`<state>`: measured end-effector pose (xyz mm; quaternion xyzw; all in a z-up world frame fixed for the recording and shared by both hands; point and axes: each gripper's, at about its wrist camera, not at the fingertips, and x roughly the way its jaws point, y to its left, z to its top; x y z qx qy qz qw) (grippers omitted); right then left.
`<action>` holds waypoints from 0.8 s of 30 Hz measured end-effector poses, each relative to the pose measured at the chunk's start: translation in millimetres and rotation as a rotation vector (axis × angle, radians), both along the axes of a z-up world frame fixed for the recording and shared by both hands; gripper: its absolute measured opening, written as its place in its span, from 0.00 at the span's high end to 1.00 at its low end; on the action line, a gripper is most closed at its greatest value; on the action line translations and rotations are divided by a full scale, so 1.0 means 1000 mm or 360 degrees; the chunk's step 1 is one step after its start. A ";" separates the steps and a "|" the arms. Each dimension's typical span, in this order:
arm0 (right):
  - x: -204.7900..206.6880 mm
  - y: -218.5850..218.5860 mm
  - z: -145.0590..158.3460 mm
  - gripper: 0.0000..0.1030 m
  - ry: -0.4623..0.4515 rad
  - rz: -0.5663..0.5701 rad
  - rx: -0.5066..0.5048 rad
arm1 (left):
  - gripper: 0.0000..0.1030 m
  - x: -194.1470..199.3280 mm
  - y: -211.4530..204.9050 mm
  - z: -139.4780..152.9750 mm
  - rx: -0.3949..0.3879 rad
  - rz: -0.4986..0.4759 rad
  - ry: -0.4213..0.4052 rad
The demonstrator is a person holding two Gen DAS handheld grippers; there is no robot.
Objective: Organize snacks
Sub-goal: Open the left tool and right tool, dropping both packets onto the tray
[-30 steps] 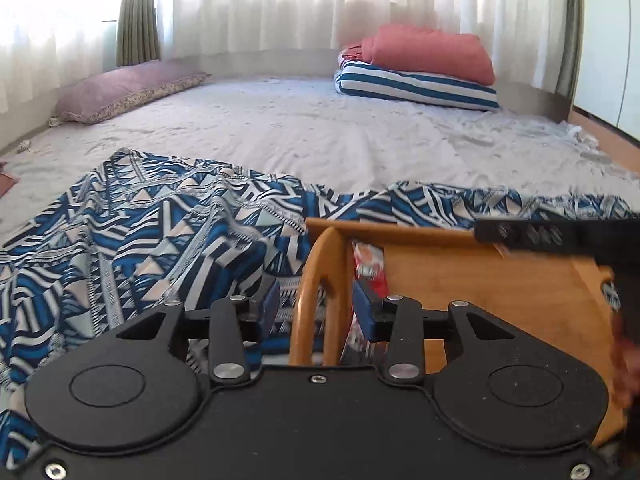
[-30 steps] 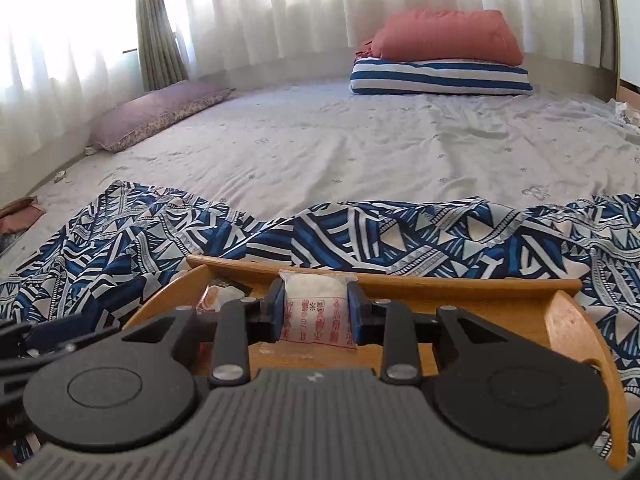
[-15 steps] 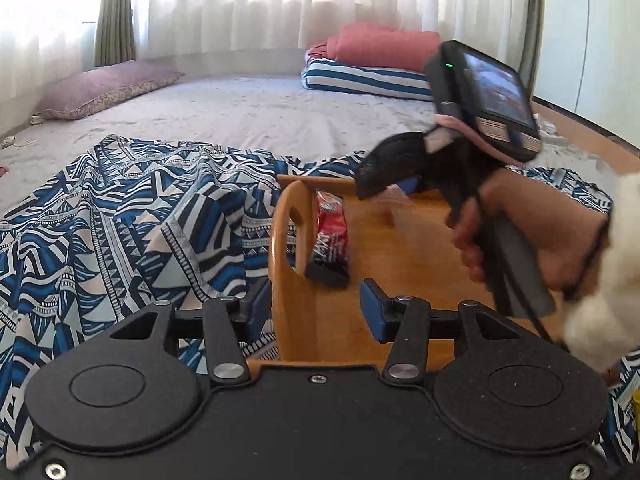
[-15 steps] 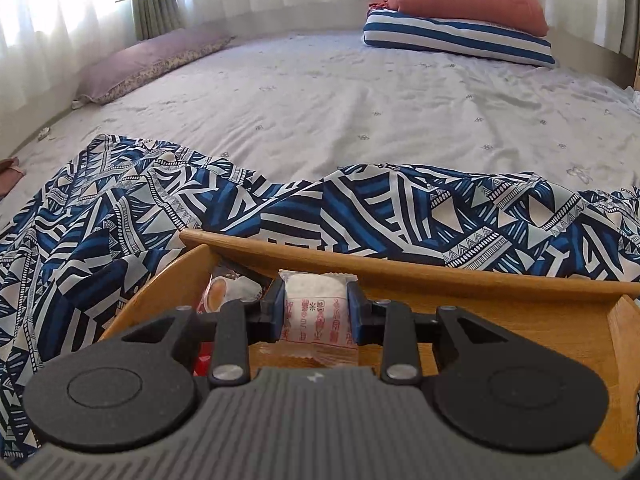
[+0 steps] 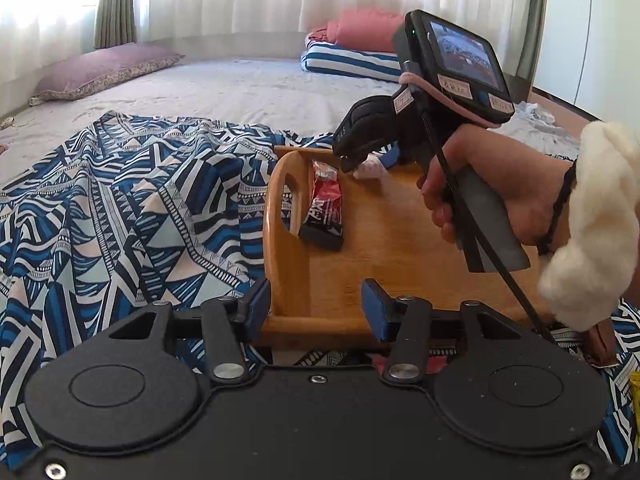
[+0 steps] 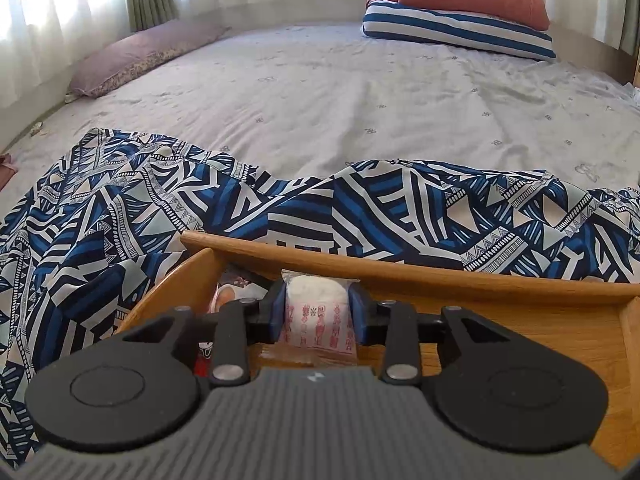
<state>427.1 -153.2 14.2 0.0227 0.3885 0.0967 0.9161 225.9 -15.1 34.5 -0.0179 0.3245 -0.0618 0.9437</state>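
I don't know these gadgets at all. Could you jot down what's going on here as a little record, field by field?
Setting: a bed with a blue-and-white patterned cloth spread on it
Container: light wooden tray with raised rim, standing on the cloth
Left hand-held gripper: open, empty, at the tray's near corner
Right hand-held gripper: shut on a small clear packet with white filling and red print, low over the tray's far end
Already in tray: red-and-black wrapped snack bar, along the left wall
Background: purple pillow, striped folded bedding
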 end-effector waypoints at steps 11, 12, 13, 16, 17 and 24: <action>-0.010 -0.004 0.011 0.14 -0.0029 0.0033 -0.0019 | 0.52 -0.002 0.005 0.003 -0.0033 -0.0018 0.0009; -0.012 -0.004 0.013 0.13 -0.0036 0.0043 -0.0033 | 0.51 -0.001 0.004 0.003 -0.0032 -0.0019 0.0009; -0.016 -0.006 0.016 0.12 -0.0044 0.0053 -0.0042 | 0.50 -0.001 0.004 0.003 -0.0031 -0.0019 0.0011; -0.026 -0.013 0.023 0.04 -0.0054 0.0055 -0.0023 | 0.45 -0.001 0.004 0.004 -0.0044 -0.0043 0.0028; -0.031 -0.017 0.025 0.00 -0.0057 0.0049 -0.0006 | 0.42 -0.002 0.004 0.005 -0.0059 -0.0064 0.0041; -0.071 -0.046 0.035 0.00 -0.0088 0.0010 0.0091 | 0.22 -0.013 0.006 0.011 -0.0167 -0.0195 0.0071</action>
